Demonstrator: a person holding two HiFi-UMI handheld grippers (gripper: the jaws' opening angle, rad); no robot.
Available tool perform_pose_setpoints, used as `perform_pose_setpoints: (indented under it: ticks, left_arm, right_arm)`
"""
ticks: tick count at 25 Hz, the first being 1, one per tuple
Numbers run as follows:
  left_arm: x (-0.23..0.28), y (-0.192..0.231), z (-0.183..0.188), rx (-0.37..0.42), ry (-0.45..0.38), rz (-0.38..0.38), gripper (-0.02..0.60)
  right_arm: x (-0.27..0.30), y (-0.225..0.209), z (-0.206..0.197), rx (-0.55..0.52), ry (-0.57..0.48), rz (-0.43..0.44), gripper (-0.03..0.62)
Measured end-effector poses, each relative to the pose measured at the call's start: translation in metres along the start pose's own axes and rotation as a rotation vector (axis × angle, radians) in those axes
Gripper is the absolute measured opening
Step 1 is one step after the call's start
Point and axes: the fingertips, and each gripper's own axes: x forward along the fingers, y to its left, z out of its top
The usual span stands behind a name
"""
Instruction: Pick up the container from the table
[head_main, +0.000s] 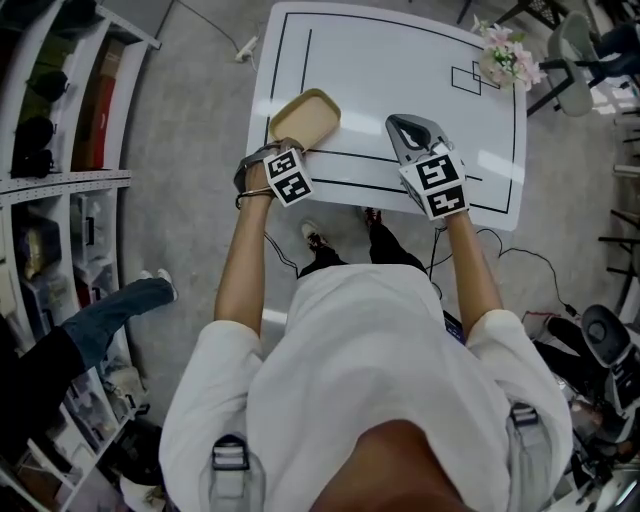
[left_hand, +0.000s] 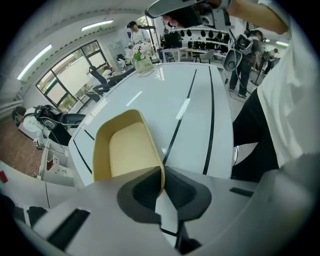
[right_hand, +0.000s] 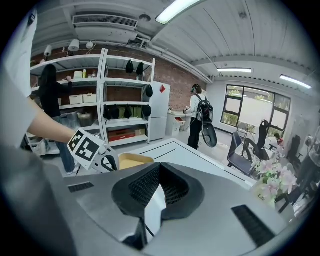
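Left hand-held gripper (left_hand: 162, 182) clamps near rim of container (left_hand: 127, 150) on table (left_hand: 175, 95).

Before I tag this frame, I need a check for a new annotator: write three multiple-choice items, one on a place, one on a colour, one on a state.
1. Where on the table do the flowers stand? A) far right corner B) near left corner C) centre
2. What colour is the container? A) blue B) pale yellow C) red
3. What is the left claw doing? A) hanging open B) shut on the flowers C) shut on the container's wall
Key: 1 A, the head view shows them there; 2 B, its inside is yellow; 3 C, the wall is pinched in the claw.
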Motion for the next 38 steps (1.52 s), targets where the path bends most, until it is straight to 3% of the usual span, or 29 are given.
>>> perform_pose_setpoints:
  ticks: [5, 14, 20, 23, 27, 34, 38]
  left_arm:
    - [-0.021, 0.007, 0.01, -0.15, -0.114, 0.006, 0.029]
    - [-0.117, 0.067, 0.006, -0.421, -0.347, 0.247, 0.029]
    - [-0.215, 0.112, -0.004, -0.664, -0.627, 0.43, 0.029]
    - [-0.265, 0.126, -0.01, -0.744, -0.766, 0.514, 0.029]
    - [-0.318, 0.13, -0.015, -0.745, -0.869, 0.605, 0.029]
    - [-0.382, 0.128, -0.028, -0.67, -0.905, 0.776, 0.029]
    - [-0.41, 0.127, -0.03, -0.646, -0.941, 0.828, 0.029]
  right_arm:
    - [-0.001, -0.002, 0.013, -0.004, -0.033, 0.025, 0.015]
    - [0.003, 0.008, 0.083, -0.105, -0.146, 0.047, 0.015]
    - [0.001, 0.033, 0.137, -0.192, -0.237, 0.124, 0.015]
    - [-0.001, 0.045, 0.163, -0.197, -0.291, 0.154, 0.015]
    - [-0.006, 0.061, 0.191, -0.189, -0.345, 0.179, 0.015]
    - [-0.021, 0.07, 0.235, -0.218, -0.438, 0.17, 0.015]
    - [-0.03, 0.069, 0.258, -0.201, -0.488, 0.166, 0.015]
